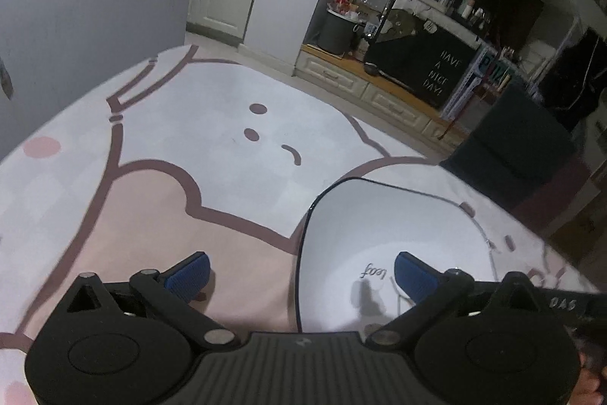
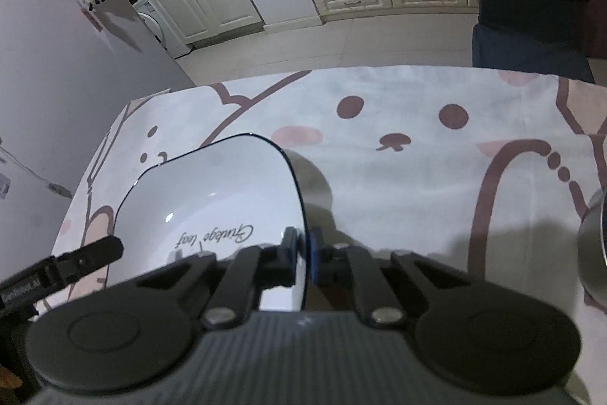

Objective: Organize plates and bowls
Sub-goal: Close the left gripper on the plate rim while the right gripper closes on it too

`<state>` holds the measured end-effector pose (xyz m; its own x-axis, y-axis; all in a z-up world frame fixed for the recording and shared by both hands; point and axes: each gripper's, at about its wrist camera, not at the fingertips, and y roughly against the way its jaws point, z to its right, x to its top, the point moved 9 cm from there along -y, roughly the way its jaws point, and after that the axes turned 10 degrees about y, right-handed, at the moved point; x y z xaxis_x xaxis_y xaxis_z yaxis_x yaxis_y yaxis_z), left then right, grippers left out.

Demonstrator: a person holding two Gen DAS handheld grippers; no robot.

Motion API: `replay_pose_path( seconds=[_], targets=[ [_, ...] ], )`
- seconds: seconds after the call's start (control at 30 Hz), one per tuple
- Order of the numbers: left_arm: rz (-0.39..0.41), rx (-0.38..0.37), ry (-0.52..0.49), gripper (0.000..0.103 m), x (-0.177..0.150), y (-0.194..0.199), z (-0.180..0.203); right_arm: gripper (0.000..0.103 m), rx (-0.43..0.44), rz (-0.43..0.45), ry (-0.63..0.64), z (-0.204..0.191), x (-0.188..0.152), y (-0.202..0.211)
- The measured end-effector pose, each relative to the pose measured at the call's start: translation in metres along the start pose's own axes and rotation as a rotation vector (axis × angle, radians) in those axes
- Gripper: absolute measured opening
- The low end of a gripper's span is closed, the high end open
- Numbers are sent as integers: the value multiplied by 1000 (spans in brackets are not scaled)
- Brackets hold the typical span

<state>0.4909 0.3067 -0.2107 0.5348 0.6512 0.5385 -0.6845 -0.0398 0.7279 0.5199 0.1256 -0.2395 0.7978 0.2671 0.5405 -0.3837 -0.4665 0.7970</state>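
Note:
A white, squarish plate (image 1: pixel 379 226) with a thin dark rim and script lettering lies on the cartoon-print tablecloth (image 1: pixel 151 215). My left gripper (image 1: pixel 299 276) stands open astride the plate's left rim. One blue pad hovers over the cloth and the other over the plate's inside, and neither presses on it. In the right wrist view the same plate (image 2: pixel 212 192) fills the lower left. My right gripper (image 2: pixel 303 247) is shut on the plate's right rim, one pad inside and one outside. A black finger (image 2: pixel 98 251) of the left gripper pokes in at the plate's left side.
The rim of a grey metal bowl (image 2: pixel 595 241) shows at the right edge of the right wrist view. A dark chair (image 2: pixel 531 18) stands behind the table's far edge. A grey wall (image 2: pixel 76 82) runs along the left side. Kitchen cabinets and shelves are beyond.

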Motion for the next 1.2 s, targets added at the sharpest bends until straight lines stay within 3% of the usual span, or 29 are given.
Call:
replay_pose_path(
  seconds=[0.13, 0.23, 0.33, 0.47, 0.63, 0.87, 1.2],
  targets=[
    [-30, -54, 66, 66, 0, -4, -3, 9, 8, 4, 7, 2, 0, 3],
    [-39, -52, 94, 52, 0, -6, -9, 9, 40, 22, 18, 5, -2, 6],
    [-47, -62, 118, 42, 0, -7, -12, 9, 46, 26, 45, 6, -3, 7],
    [-58, -79, 135, 39, 1, -9, -13, 9, 57, 11, 47, 7, -1, 6],
    [-79, -95, 129, 15, 0, -11, -14, 9, 99, -6, 13, 11, -2, 3],
    [-134, -107, 85, 11, -9, -18, -11, 9, 138, -11, 6, 19, -2, 0],
    [-132, -126, 95, 10, -11, -19, -11, 9, 206, -19, -52, 32, -4, -7]
  ],
)
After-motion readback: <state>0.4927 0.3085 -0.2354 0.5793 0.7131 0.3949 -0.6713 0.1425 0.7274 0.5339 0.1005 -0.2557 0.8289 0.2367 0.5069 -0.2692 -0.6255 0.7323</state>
